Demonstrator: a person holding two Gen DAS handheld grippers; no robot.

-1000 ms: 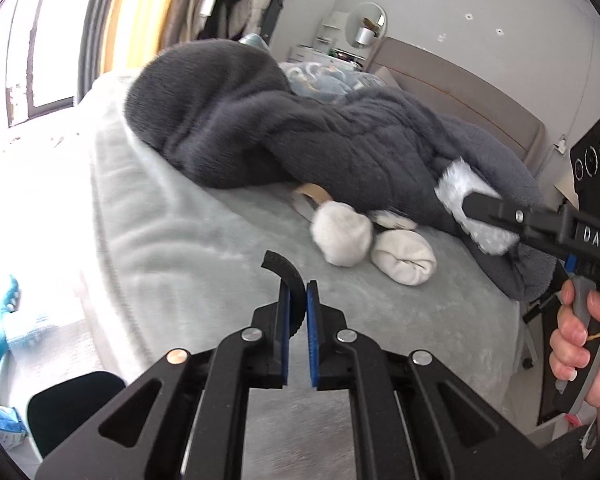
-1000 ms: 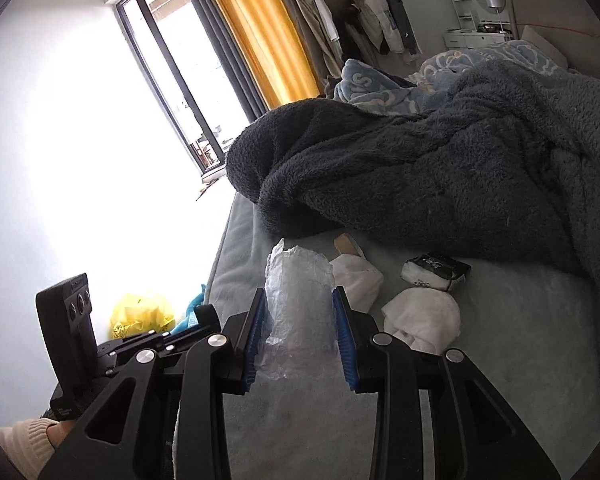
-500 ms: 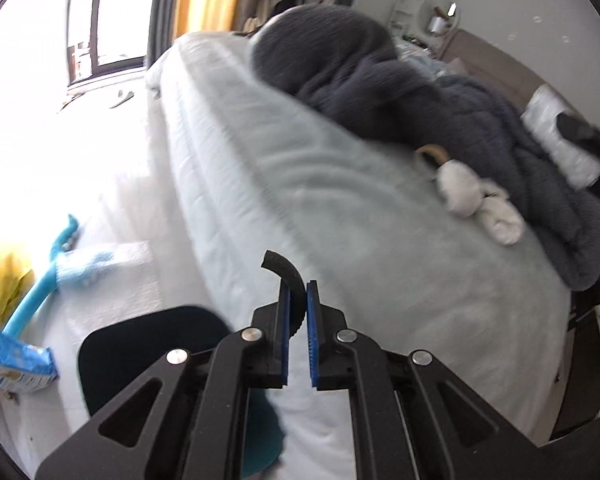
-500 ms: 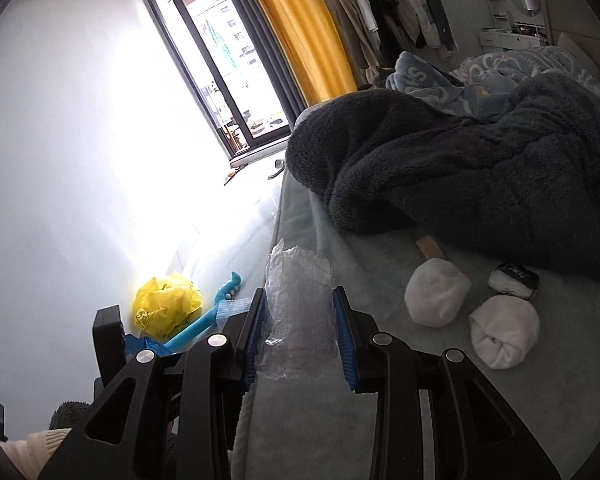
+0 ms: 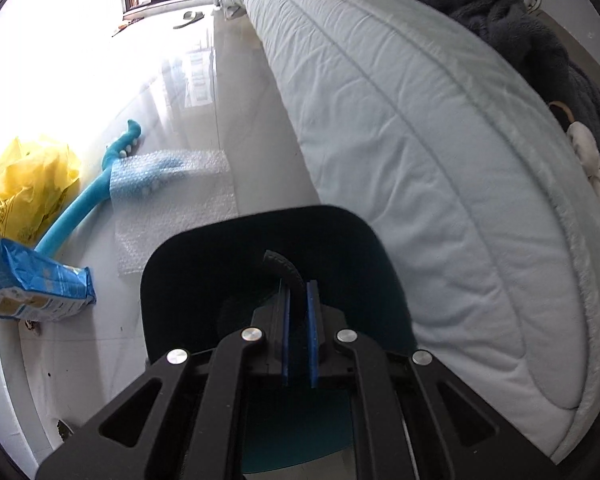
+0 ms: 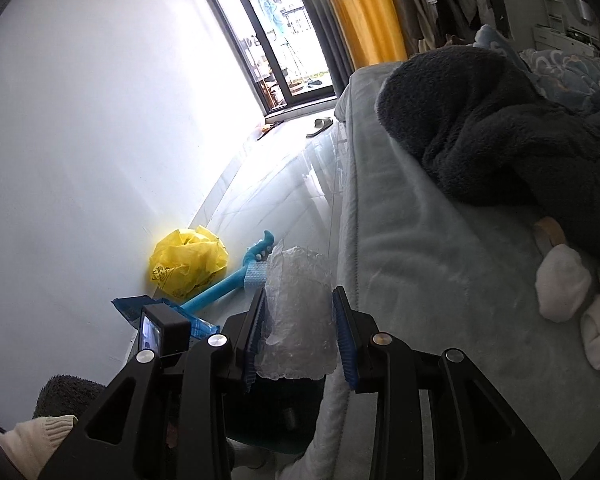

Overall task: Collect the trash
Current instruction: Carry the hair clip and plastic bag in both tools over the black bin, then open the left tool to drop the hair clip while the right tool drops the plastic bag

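Right wrist view: right gripper (image 6: 298, 322) clamps clear crumpled bubble wrap (image 6: 298, 316); left gripper (image 5: 298, 320) nips curved black strip (image 5: 286, 274) above dark bin (image 5: 204, 280), beside pale bed edge (image 5: 440, 200).

Glossy white floor (image 5: 60, 360) beside bed (image 5: 420, 140). On floor by wall: yellow plastic bag (image 5: 24, 188), blue foam stick (image 5: 84, 204), flat sheet of bubble wrap (image 5: 176, 200) lapping over stick, blue packet (image 5: 28, 284), dark bin (image 5: 268, 264). On bed: dark fleece blanket (image 6: 500, 128), white sock balls (image 6: 562, 284).
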